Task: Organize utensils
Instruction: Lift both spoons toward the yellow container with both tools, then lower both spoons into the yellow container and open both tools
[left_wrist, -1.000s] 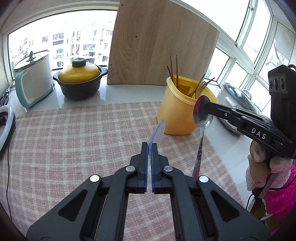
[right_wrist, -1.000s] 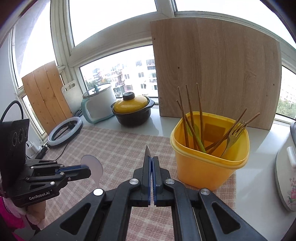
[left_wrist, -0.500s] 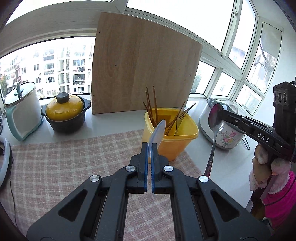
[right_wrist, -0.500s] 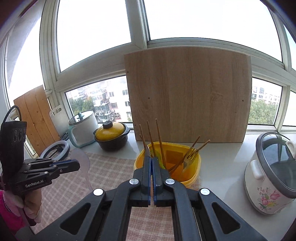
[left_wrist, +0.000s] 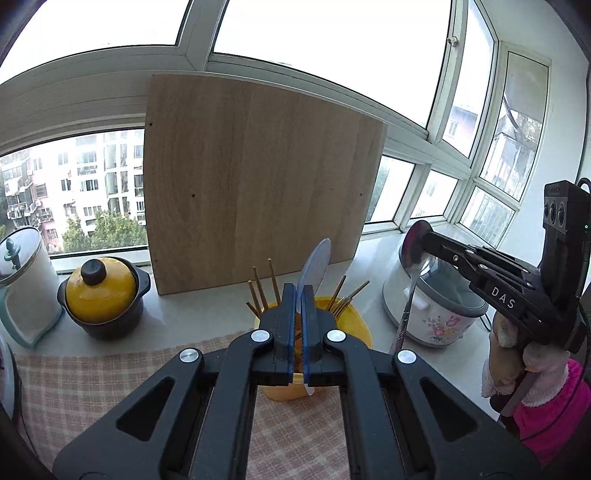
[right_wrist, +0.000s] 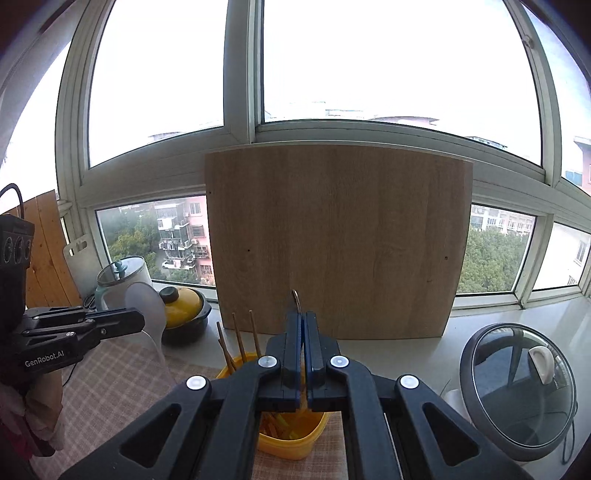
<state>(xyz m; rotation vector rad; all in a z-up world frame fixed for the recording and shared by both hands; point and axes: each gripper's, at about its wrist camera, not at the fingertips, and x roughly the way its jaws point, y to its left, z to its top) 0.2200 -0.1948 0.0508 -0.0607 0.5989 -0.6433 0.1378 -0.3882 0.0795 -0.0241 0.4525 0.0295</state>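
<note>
Left tongs (left_wrist: 298, 295) clamped on plastic spoon (left_wrist: 314, 266), right tongs (right_wrist: 303, 325) on metal spoon (left_wrist: 413, 258); yellow tub (right_wrist: 295, 435) below, board (left_wrist: 255, 192) behind, cooker (right_wrist: 517, 387) right.

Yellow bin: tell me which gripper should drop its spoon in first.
Probably the left. The left gripper, shut on the translucent spoon, lines up right over the yellow bin. The right gripper, shut on the metal spoon, sits off toward the rice cooker.

A home kitchen windowsill counter: rice cooker (left_wrist: 436, 314), yellow-lidded pot (left_wrist: 103, 299), checked cloth (left_wrist: 92, 380).
</note>
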